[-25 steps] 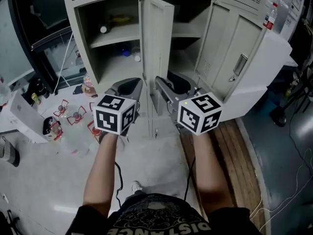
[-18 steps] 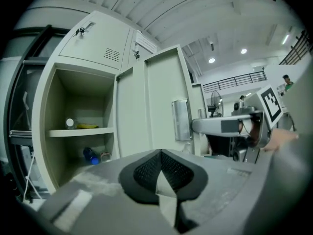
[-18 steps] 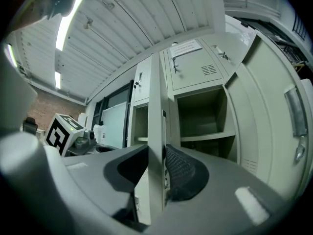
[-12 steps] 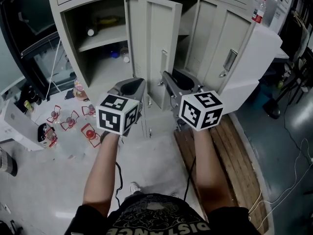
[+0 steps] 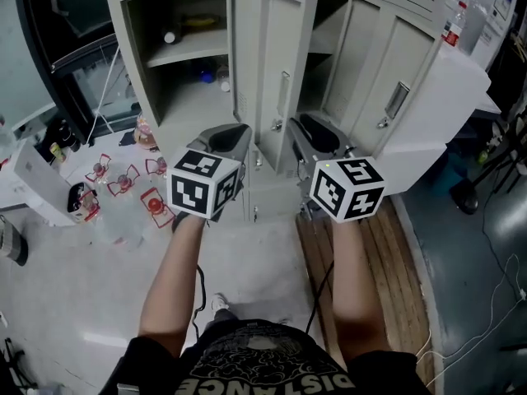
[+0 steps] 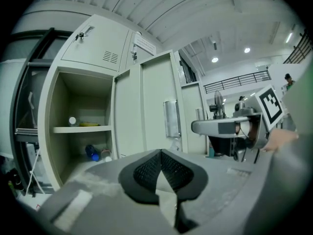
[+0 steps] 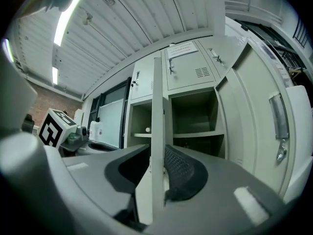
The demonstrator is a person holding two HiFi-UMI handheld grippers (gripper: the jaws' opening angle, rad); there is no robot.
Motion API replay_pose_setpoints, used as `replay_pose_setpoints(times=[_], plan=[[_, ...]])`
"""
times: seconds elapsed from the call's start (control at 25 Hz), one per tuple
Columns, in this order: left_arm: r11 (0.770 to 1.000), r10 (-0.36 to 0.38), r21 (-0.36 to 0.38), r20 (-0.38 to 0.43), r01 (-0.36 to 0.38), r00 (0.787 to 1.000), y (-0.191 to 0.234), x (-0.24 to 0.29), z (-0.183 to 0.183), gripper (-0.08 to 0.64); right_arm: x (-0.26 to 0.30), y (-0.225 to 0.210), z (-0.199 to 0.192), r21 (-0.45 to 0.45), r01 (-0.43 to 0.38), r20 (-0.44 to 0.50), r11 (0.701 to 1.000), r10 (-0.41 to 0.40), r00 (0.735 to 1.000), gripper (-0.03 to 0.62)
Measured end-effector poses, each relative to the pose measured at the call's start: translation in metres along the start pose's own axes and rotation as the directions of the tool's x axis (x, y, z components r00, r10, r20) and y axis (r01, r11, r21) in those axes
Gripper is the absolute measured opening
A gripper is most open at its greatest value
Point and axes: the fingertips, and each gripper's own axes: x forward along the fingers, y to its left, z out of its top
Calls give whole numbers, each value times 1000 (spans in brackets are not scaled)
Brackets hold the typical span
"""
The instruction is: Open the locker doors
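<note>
We have closed our right gripper (image 7: 157,166) onto the edge of the middle locker door (image 5: 284,52). The door has swung wider, turning its face and handle (image 5: 283,95) towards us.

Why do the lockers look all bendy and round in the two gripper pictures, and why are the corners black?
Left gripper view: the wide-angle lens curves the lockers and leaves black corners. Right gripper view: same curving, the ceiling lamp glares, the near door edge between the jaws looks soft. Head view: lines straighter, darker inside the lockers.
</note>
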Motion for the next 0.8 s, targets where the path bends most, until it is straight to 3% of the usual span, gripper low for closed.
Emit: replay_pose_setpoints(times=[0.4,0.8], plan=[[992,124,-20,-14,-124,992,-7,-27,-13,3,-10,13,-19,9,-87,-43,996,88,995,55],[968,250,-28,-33,-251,968,4,-62,-26,3,-9,27,-33,6,-150,-52,989,151,987,-2]])
